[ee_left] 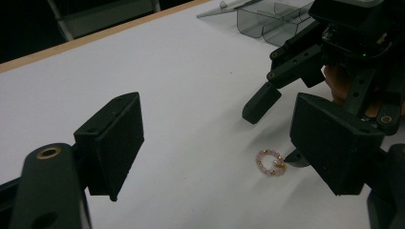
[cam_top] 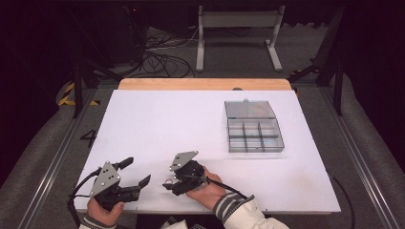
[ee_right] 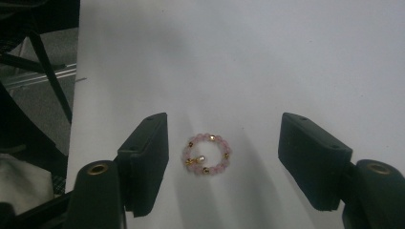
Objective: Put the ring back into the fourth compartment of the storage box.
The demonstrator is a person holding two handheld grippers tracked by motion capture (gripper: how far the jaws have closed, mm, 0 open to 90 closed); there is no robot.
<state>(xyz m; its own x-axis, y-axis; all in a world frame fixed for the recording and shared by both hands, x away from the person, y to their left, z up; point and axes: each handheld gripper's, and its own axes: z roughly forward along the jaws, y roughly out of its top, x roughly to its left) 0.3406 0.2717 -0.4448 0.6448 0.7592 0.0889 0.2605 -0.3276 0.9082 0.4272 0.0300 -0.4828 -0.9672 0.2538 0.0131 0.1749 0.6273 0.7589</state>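
Hands hold two grippers at the white table's (cam_top: pixel 157 119) near edge. From the left gripper (ee_left: pixel 217 152), jaws apart and empty, a pink bead bracelet (ee_left: pixel 271 162) lies ahead. Right gripper (ee_right: pixel 223 160) jaws straddle the bracelet (ee_right: pixel 206 153), not touching.

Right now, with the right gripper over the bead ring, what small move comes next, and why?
Probably ease the right gripper straight down, then close. Its jaws stand open on either side of the pink bead ring, which lies flat on the white table, untouched.
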